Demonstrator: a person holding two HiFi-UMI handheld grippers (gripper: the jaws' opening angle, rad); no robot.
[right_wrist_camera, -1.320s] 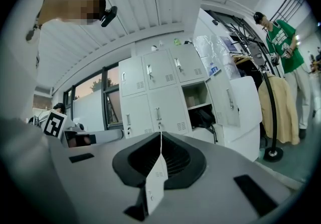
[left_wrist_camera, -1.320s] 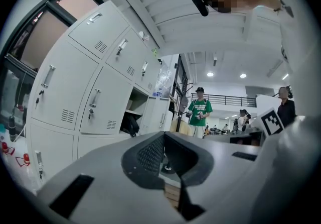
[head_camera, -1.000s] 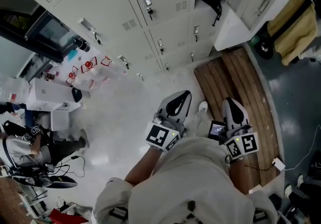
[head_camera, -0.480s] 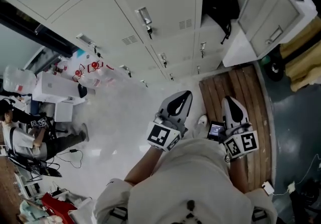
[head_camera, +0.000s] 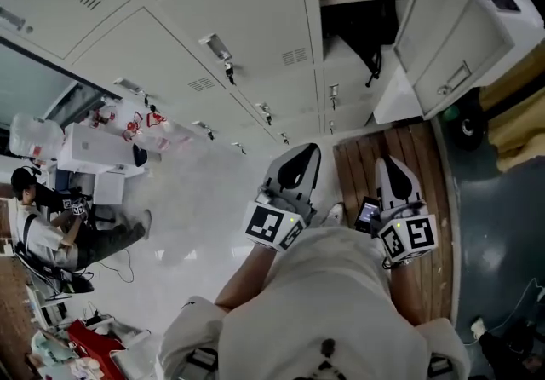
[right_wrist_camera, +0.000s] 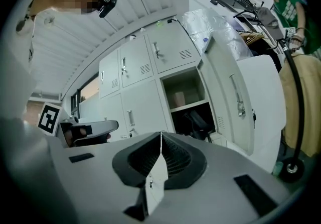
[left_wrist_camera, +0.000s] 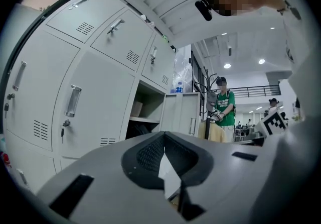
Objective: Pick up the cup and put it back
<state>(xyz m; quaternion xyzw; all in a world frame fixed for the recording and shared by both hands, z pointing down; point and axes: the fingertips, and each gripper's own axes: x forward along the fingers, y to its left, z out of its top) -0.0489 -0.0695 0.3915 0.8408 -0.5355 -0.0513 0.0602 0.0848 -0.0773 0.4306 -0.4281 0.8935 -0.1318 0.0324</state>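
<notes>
No word or number can be read anywhere. The left cube (head_camera: 272, 227) and the right cube (head_camera: 407, 237) carry black-and-white square code patterns, not letters. The white bags (head_camera: 140, 124) by the lockers bear red print, too small to make out. A small lit screen (head_camera: 369, 213) between the cubes shows something, but nothing on it is legible.
</notes>
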